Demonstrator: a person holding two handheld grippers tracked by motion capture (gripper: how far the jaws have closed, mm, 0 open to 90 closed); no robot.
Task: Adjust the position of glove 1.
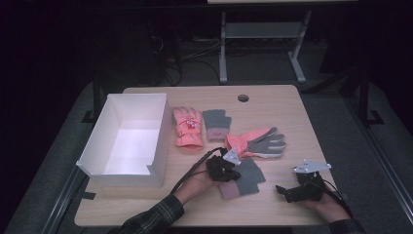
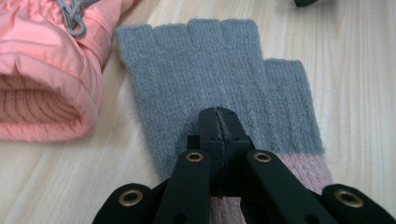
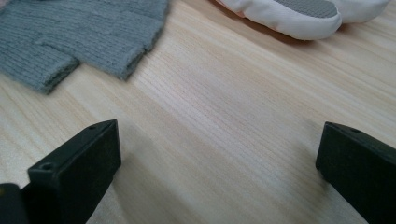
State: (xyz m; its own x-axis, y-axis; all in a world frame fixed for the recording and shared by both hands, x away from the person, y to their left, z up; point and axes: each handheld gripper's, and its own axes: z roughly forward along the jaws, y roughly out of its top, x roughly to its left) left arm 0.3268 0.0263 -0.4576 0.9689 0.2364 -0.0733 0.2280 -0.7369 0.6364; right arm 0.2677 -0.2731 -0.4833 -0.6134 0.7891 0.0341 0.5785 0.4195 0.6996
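A grey knitted fingerless glove (image 1: 248,176) (image 2: 210,70) with a pink cuff lies flat near the table's front middle. My left gripper (image 1: 225,168) (image 2: 218,116) rests on its palm, jaws pressed together and pinching a small fold of the knit. Beside it lies a pink padded glove (image 1: 255,142) with a grey palm; its open cuff (image 2: 42,88) is at the left of the left gripper view. My right gripper (image 1: 285,191) (image 3: 219,144) sits low over bare wood at the front right, jaws wide apart with nothing between them. The grey glove's finger ends (image 3: 70,32) lie ahead of it.
A white open box (image 1: 124,141) stands at the table's left. A second pink glove (image 1: 187,126) and a second grey fingerless glove (image 1: 216,124) lie side by side behind the middle. A cable hole (image 1: 243,98) is near the far edge. Bare wood stretches along the front right.
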